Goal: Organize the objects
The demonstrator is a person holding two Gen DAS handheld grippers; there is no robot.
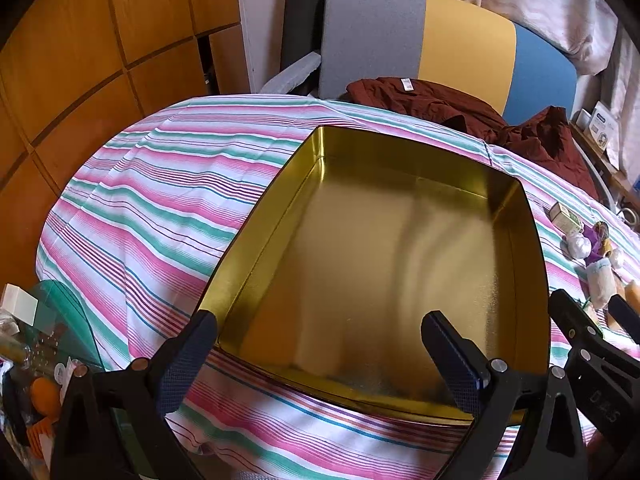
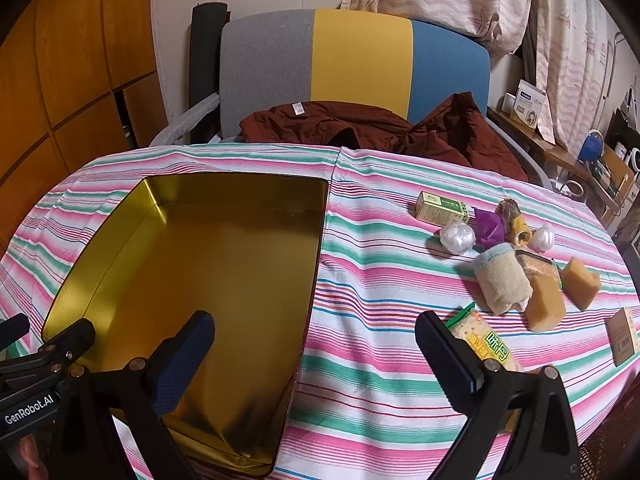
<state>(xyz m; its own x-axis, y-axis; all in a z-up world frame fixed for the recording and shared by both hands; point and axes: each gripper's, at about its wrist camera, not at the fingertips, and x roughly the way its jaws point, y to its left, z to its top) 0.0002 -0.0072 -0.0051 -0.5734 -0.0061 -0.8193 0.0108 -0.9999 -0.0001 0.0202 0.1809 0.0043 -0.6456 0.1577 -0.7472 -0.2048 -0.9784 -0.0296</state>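
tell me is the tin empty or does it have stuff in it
Empty. The tin shows only its bare gold floor in both views; the small items lie outside it on the cloth.

The left tool [image 1: 320,344] hangs wide open over an empty gold tin [image 1: 384,264] on the striped worktop [image 1: 160,200]; small items [image 1: 592,256] lie right.

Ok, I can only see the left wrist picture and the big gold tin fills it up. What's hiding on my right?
Observer: A cracker packet, lying right next to the right tool.
Operator: Is that tool holding anything?
Observer: No, it's wide open with nothing between its fingers.
Operator: Anything else over there?
Observer: A flat brown box, farther right than the packet.
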